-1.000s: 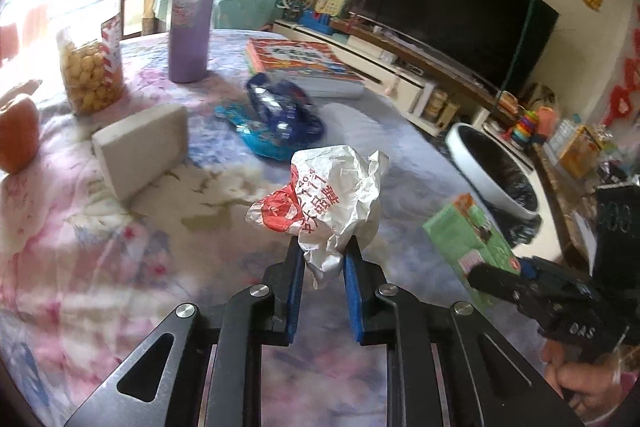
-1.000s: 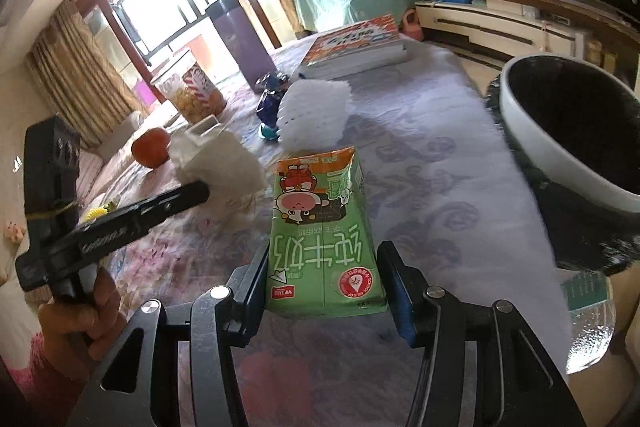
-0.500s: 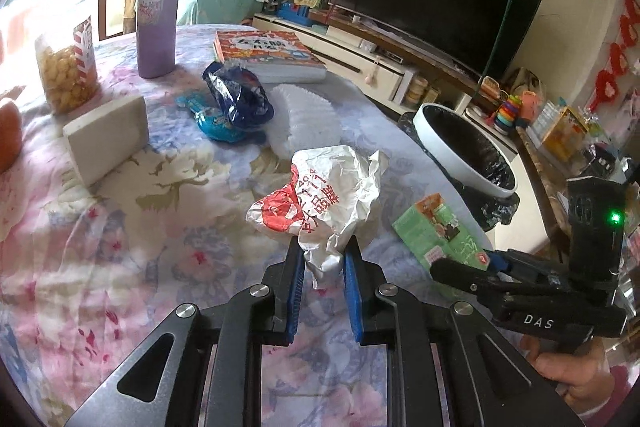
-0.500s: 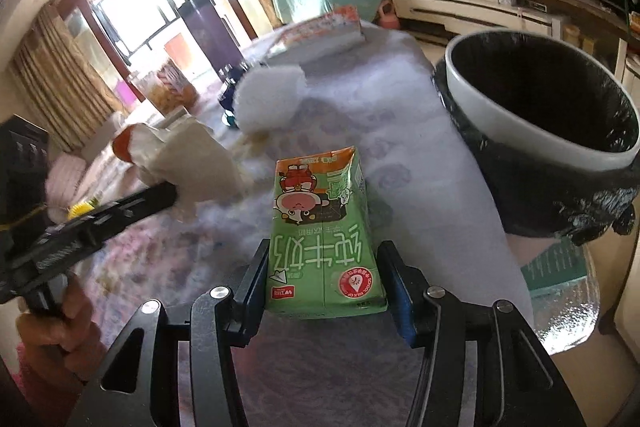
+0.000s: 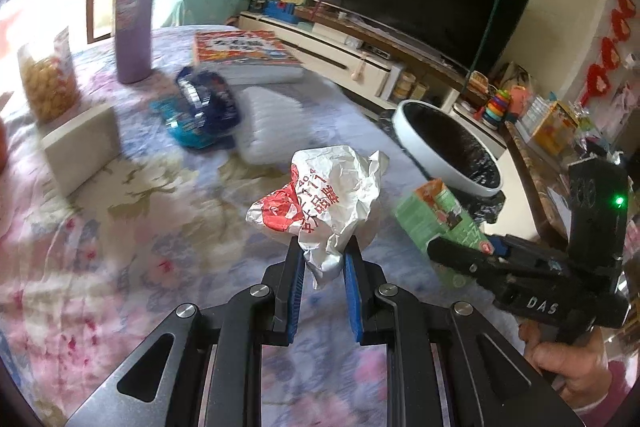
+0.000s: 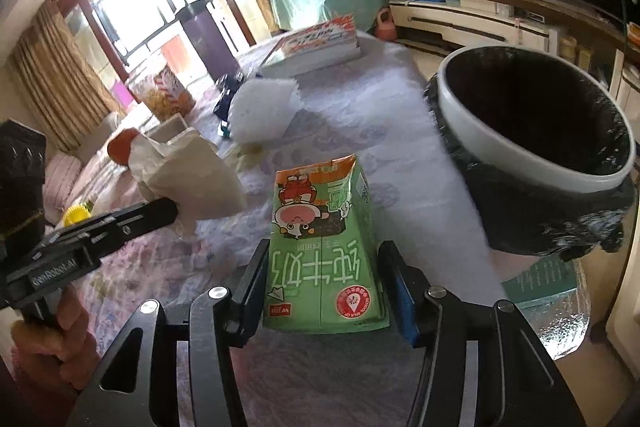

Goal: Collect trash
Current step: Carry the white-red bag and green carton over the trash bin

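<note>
Bin [image 6: 480, 131], black-lined with a white rim, stands off the table's edge, ahead and right of our right gripper [image 6: 322, 287]; that hand is the nearer. Right jaws clamp the green milk carton [image 6: 320, 239], long axis pointing forward, top flattened. Left gripper [image 5: 322, 267], further from the bin, pinches the crumpled red-and-white wrapper [image 5: 320, 203] nearly closed, held above the floral tablecloth [image 5: 100, 247].

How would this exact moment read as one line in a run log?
left gripper: shut on crumpled white-and-red paper wrapper | right gripper: shut on green milk carton | black-lined white bin: beside table, nothing dropped yet
</note>
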{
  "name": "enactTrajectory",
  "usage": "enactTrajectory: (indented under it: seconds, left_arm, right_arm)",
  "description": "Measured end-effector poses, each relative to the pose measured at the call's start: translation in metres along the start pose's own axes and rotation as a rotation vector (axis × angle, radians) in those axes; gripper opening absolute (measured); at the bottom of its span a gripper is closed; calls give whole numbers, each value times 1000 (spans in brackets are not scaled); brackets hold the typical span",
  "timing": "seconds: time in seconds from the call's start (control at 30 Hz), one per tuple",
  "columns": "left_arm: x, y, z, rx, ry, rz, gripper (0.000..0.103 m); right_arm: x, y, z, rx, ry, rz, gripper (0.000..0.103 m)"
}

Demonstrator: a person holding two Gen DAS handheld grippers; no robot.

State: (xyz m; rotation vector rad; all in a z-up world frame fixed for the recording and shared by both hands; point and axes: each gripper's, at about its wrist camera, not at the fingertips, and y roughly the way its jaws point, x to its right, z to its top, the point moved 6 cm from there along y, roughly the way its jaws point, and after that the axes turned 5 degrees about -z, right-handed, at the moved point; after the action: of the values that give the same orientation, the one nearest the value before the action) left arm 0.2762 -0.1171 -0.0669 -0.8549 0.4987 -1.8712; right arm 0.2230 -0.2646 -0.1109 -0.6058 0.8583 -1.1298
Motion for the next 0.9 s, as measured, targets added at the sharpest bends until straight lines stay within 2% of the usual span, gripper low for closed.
enactTrajectory:
  seconds: [0.5, 0.9]
  left_arm:
    - [60, 40, 32, -19, 109, -62, 17]
    - [88, 70, 48, -46, 156, -88, 17]
  right_arm:
    - [76, -47, 28, 85, 101, -68, 54]
    - [114, -56, 39, 106, 153, -107, 54]
